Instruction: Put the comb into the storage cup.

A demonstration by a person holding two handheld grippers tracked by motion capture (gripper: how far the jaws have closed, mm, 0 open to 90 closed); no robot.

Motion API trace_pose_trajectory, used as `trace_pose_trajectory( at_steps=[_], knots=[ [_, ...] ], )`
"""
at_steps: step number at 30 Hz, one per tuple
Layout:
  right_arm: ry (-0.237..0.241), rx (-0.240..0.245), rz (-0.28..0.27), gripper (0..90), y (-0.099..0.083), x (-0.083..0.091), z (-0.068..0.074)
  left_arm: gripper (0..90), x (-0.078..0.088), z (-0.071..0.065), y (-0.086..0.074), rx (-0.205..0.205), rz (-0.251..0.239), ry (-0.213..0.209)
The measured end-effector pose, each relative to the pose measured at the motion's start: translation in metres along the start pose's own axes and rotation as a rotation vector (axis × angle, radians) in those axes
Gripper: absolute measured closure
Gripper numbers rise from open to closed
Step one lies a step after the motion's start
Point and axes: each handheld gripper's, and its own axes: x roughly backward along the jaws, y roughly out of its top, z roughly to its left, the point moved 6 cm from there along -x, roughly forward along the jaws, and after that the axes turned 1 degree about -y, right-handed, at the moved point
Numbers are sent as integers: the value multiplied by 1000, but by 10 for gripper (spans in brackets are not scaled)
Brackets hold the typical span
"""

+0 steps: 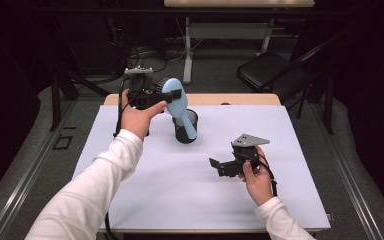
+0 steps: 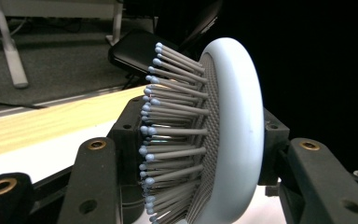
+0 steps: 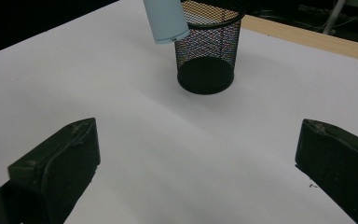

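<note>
We hold the pale blue plastic hairbrush by its round head in the left gripper, fingers clamped across it, one on the bristle side and one on the smooth back, so the handle hangs down free and can be steered. From the high view the brush sits at about eleven o'clock on the white-covered table, its handle slanting down across the rim of the black wire-mesh cup; we judge this grip is meant to lower the handle into the cup, though we cannot tell from above whether the tip is already inside. The right gripper waits low at about four o'clock, fingers spread wide with nothing between them, well apart from the cup, probably to keep clear. The left gripper view gives us what the high view lacks: the grey ball-tipped bristles pressed against one finger. The right gripper view adds the side-on look: the handle's end in front of the cup's rim at twelve o'clock.
</note>
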Motion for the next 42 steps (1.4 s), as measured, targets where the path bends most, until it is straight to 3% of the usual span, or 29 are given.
trace_pose_trajectory(
  at_steps=[9, 21, 42],
  knots=[
    [1, -10, 3, 0, -1, 0, -1, 491, 2, 3, 15, -21, -25, 25],
    [2, -11, 7, 0, -1, 0, -2, 492, -4, 13, 29, -59, -34, 97],
    [6, -10, 14, 0, -3, -1, -3, 492, -22, 25, 29, -58, -37, 138]
  ],
)
